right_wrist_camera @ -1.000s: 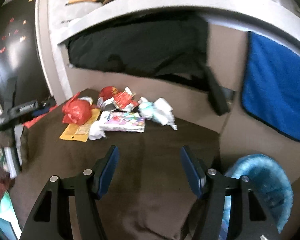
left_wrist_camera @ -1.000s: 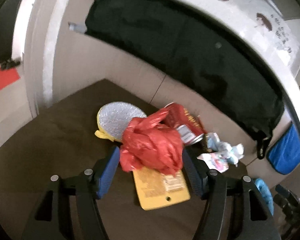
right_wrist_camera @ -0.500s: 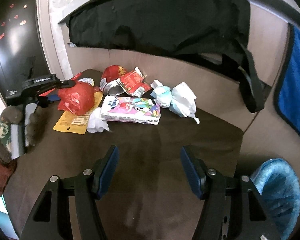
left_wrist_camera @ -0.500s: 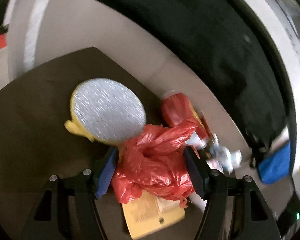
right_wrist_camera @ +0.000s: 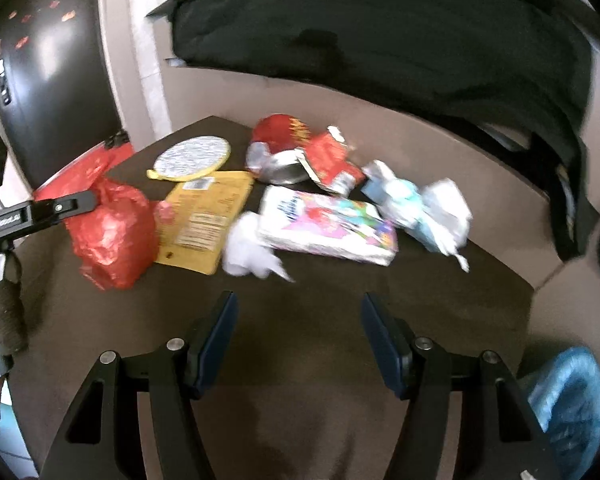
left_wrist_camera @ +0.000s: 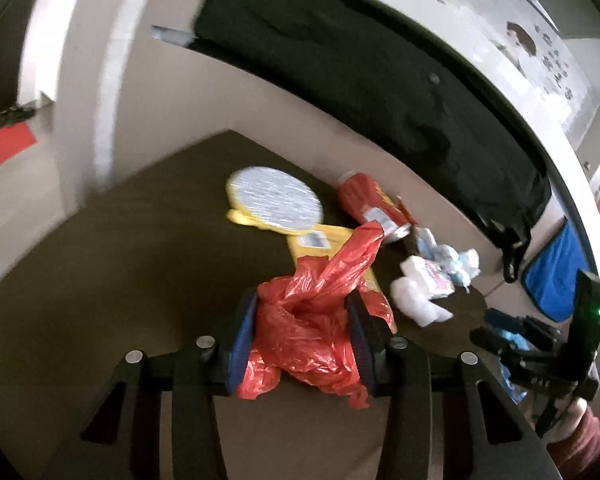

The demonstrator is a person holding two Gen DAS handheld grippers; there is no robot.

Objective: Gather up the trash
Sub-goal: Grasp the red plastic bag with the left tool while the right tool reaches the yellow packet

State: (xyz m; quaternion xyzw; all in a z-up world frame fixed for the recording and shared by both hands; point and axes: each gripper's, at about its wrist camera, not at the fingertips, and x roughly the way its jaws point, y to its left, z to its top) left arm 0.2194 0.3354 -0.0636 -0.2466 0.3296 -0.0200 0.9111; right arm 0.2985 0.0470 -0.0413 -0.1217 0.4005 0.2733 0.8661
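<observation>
Left tool point(left_wrist_camera: 302, 324): pinching a crumpled red plastic bag point(left_wrist_camera: 312, 332) between blue pads.
Right tool point(right_wrist_camera: 298, 340): spread wide above the dark brown counter point(right_wrist_camera: 340, 300).
Bag position: beside a flat yellow packet point(right_wrist_camera: 204, 220), near a colourful tissue pack point(right_wrist_camera: 328, 228).

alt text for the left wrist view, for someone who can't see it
The left tool grips a crumpled red plastic bag above a dark brown table. Beyond lie a yellow packet, a foil lid, a red can and white tissues.
</observation>
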